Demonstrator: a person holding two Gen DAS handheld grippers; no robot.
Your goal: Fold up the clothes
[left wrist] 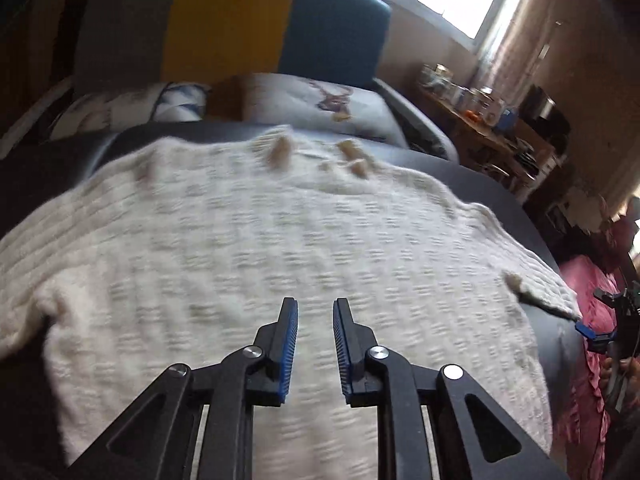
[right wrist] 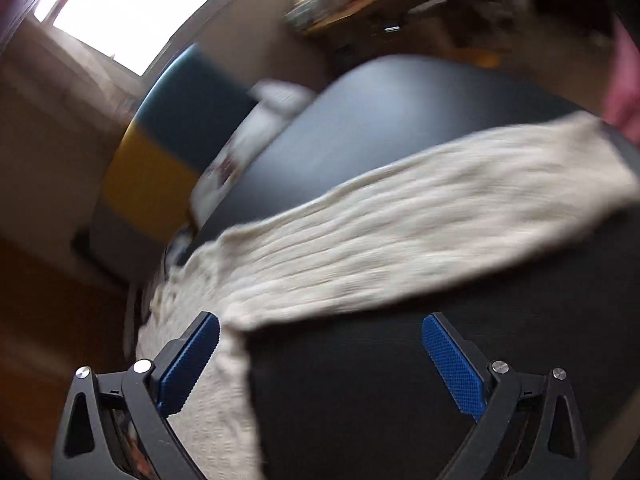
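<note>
Plainly, the left gripper (left wrist: 315,312) holds nothing, its blue pads a narrow gap apart above the cream knit sweater (left wrist: 248,248); the right gripper (right wrist: 320,340) stands wide open over the dark table (right wrist: 380,400), its left pad just at the edge of the knit, empty too; outward, the sweater fills the middle of the left view, spread flat with small tan tufts near its far edge, and one sleeve (right wrist: 440,216) stretches toward the upper right of the right view; judging from this, no fold shows yet, so the sleeves and body remain to be folded.
</note>
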